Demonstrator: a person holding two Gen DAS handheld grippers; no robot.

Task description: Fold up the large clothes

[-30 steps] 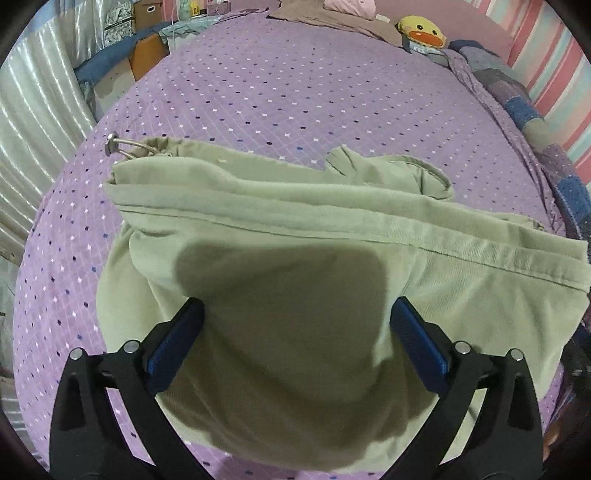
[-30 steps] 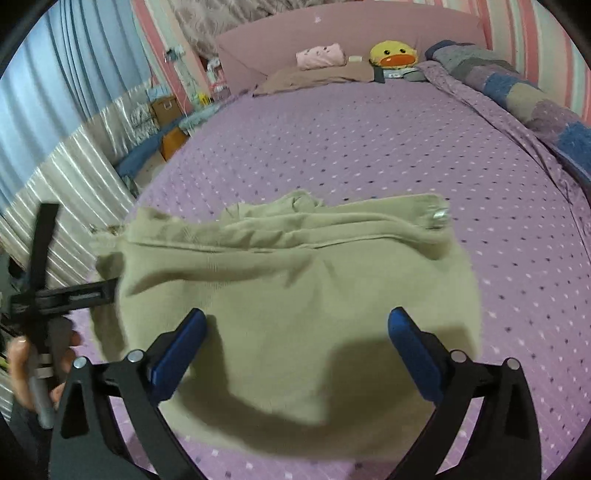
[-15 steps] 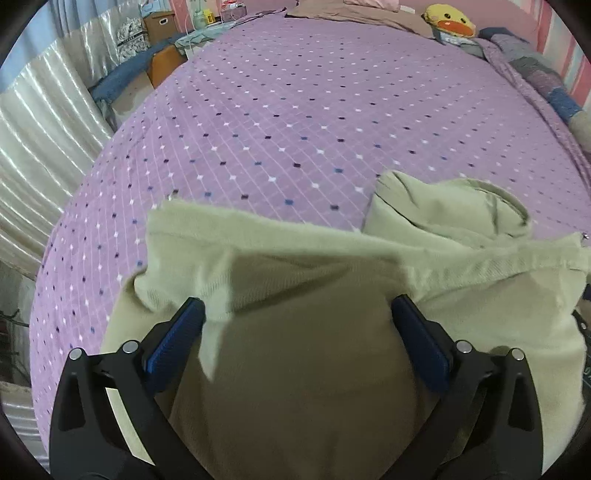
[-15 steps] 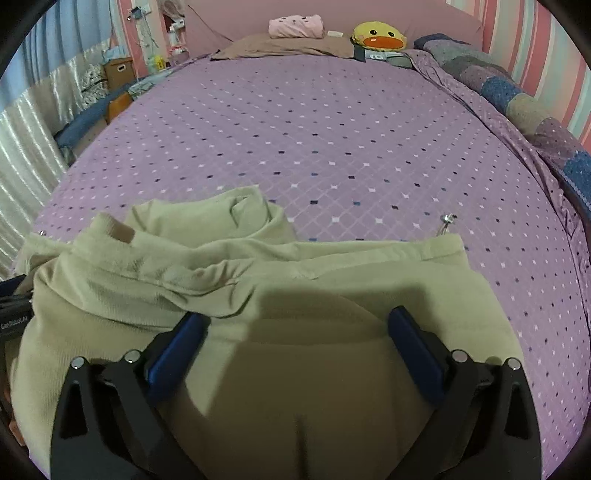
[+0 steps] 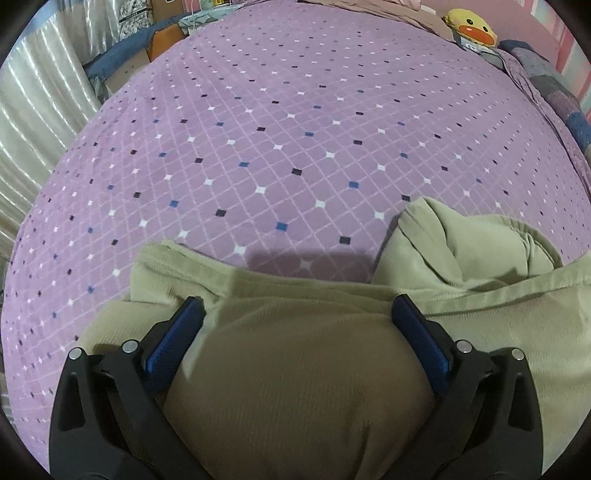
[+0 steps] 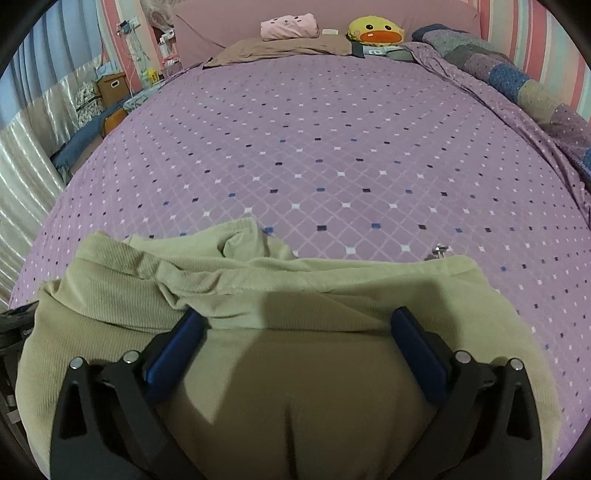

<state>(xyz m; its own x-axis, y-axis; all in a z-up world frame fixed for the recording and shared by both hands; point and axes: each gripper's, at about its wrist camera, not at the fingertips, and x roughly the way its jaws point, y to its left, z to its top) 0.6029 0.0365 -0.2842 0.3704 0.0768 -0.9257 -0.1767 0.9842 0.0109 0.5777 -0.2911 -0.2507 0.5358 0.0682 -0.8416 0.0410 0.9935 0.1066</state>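
**Both grippers wide over one green garment on the bed**

The left gripper had its jaws spread wide apart, the two blue pads standing at either side of a broad hump of cloth. The pads lay against the olive-green garment, which bulged up between them, but nothing was pinched; the cloth simply filled the gap. The right gripper stood the same way, jaws fully apart, its blue pads pressed down at the sides of the same green fabric, with a folded hem crossing just above their tips.

There was one garment, a single large ribbed piece, bunched in the lower half of both views on the purple bed cover. In the left wrist view a rounded fold rose at the right of the frame, and a seam ran across toward the right edge. In the right wrist view a crumpled peak stood left of centre, and a small metal fitting showed at the garment's far right corner, touching the cover.

At the head of the bed, along the top of the right wrist frame, I counted one yellow duck plush and one pink rolled item beside it, both resting on a brown pillow. One patchwork blanket ran down the upper right. One cardboard box stood off the bed at the upper left.
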